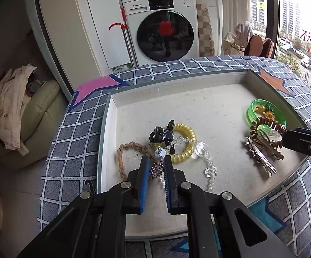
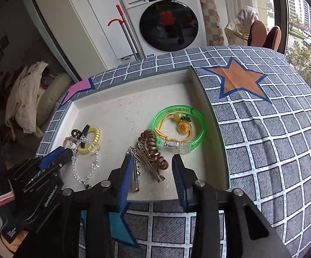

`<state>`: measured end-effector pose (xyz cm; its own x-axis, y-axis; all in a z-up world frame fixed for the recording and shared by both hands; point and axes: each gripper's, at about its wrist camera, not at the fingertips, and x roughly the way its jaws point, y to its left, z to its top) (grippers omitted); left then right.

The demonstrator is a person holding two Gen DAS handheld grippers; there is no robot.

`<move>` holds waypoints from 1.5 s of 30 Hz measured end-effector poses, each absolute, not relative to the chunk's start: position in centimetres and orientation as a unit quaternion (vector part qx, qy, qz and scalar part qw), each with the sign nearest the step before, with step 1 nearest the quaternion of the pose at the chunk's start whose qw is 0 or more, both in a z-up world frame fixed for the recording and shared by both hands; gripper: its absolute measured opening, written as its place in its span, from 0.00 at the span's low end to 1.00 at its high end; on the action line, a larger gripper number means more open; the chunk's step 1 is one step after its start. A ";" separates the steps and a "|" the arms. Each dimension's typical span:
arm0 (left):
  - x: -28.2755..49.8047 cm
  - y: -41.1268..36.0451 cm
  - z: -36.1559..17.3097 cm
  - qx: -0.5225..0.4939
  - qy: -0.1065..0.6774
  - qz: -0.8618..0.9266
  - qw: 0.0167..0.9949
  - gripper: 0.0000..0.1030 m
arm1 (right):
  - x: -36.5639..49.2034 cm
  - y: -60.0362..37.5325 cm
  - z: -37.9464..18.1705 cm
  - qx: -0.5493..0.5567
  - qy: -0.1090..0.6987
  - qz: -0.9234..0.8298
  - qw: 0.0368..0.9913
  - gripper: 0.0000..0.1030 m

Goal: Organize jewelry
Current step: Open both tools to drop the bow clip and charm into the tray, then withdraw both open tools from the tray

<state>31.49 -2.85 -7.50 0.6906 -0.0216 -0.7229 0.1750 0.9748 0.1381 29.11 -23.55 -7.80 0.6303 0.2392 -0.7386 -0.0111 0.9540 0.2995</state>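
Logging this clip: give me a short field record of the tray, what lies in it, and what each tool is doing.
surface: checked cloth with star patches
container: shallow white tray
left group: yellow coil tie, black claw clip, braided cord, clear bead bracelet
right group: green bangle, brown coil tie, metal clips
left tool: shut on a small sparkly piece beside the bead bracelet
right tool: open, jaws either side of the metal clips

Washing machine (image 1: 164, 30), checked tablecloth (image 2: 273, 150), cream jacket (image 1: 7, 111), red-handled mop (image 2: 121, 25)
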 end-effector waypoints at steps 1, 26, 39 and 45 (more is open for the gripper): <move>31.4 -2.9 -7.4 0.100 0.388 -0.053 0.915 0.32 | 28.9 -23.6 -7.7 0.135 0.423 0.071 0.893 0.40; 29.8 -2.2 -5.0 0.111 0.354 -0.027 0.928 1.00 | 26.4 -24.1 -6.7 0.123 0.406 0.065 0.903 0.47; 26.9 -1.5 -4.5 0.071 0.361 -0.034 0.929 1.00 | 23.7 -23.5 -5.8 0.095 0.362 0.045 0.926 0.88; 24.7 -1.3 -4.5 0.062 0.357 -0.029 0.932 1.00 | 22.2 -23.6 -5.7 0.093 0.351 0.036 0.931 0.89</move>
<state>24.70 -1.34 -4.55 0.7434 -0.0105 -0.6687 0.0984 0.9907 0.0938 22.18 -23.62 -5.72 0.7504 0.1326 -0.6475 -0.0011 0.9799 0.1993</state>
